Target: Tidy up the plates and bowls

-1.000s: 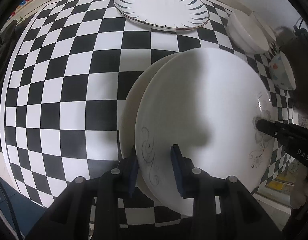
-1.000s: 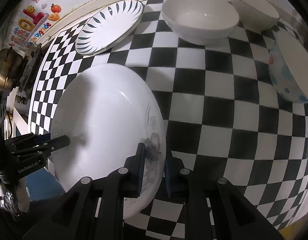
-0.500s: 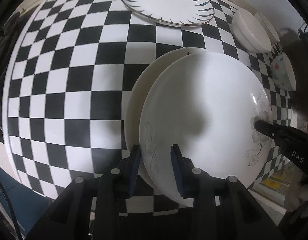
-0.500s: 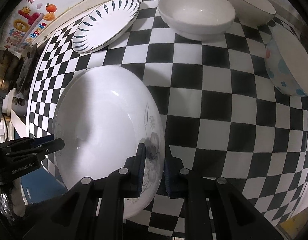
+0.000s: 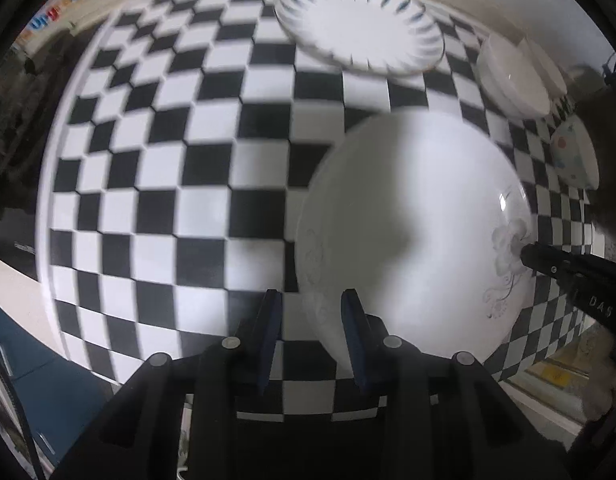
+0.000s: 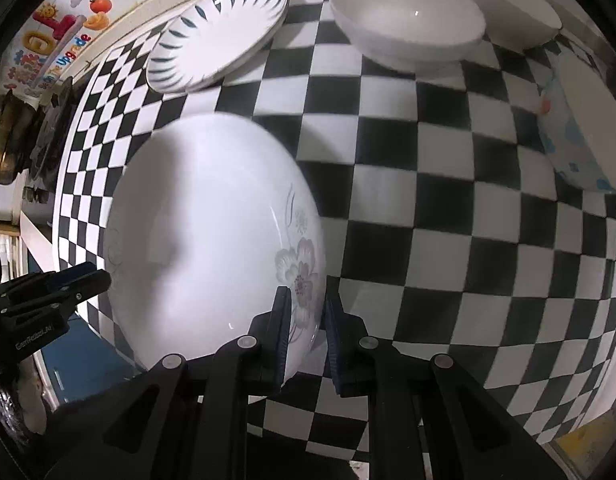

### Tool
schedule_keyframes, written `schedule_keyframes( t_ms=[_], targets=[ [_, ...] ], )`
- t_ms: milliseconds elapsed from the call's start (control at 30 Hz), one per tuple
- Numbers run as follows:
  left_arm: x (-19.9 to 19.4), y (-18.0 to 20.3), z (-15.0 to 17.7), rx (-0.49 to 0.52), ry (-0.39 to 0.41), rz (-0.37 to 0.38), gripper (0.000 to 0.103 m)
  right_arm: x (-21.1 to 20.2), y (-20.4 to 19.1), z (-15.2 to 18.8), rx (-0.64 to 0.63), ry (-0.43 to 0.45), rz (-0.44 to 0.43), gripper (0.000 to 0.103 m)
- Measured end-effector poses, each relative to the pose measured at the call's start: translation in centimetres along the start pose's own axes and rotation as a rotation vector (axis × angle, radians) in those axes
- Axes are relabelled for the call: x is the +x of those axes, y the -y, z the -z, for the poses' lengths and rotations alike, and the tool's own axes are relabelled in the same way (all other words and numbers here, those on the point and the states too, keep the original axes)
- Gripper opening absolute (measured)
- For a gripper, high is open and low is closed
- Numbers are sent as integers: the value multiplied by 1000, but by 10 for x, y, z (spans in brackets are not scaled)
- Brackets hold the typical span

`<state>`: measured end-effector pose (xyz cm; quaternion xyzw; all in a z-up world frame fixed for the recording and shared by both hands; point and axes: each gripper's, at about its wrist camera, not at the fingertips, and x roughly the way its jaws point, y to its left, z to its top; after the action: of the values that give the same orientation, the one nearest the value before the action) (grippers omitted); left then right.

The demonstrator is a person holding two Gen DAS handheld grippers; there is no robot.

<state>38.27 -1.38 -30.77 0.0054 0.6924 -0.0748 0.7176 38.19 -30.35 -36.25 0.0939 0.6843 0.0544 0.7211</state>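
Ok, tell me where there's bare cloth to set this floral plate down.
Widest bare patch: the checkered cloth left of the floral plate, below the blue-striped plate. A second runs between the floral plate and the spotted bowl. The far edge is crowded: the white bowl and another bowl sit close together.

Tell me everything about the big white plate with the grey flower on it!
The plate is round, glossy and white, like ceramic, with a grey flower and thin swirls printed near its rim. It lies over the checkered cloth. The right gripper has its fingers on either side of the flowered rim. The left gripper sits at the opposite edge, one finger over the rim, the other beside the plate. The view is too blurred to tell whether anything lies under it.
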Motion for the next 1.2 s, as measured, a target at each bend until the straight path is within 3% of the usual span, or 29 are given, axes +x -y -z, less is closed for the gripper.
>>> schedule_keyframes(
  t_ms=[167, 300, 367, 500, 633, 800, 967, 1200],
  targets=[
    [-44, -11, -18, -25, 113, -5, 30, -29, -7, -22, 11, 22, -18, 23],
    [-61, -15, -63, -35, 171, 10, 32, -52, -21, -60, 36, 90, -94, 57],
    [-59, -22, -88, -44, 185, 11, 32, -59, -27, -85, 37, 113, -105, 57],
    [-37, -34, -142, -93, 150, 90, 31, -54, -41, -146, 29, 127, -107, 57],
    [2, -47, -188, -149, 69, 186, 31, -26, -44, -207, 47, 77, -99, 57],
    [41, -50, -221, -153, 0, 199, 31, 21, -43, -261, 62, -14, -88, 57],
    [65, -52, -240, -152, -48, 206, 31, 51, -38, -288, 67, -76, -41, 58],
    [78, -41, -250, -113, -63, 205, 31, 72, -31, -299, 46, -141, -7, 54]
  ],
)
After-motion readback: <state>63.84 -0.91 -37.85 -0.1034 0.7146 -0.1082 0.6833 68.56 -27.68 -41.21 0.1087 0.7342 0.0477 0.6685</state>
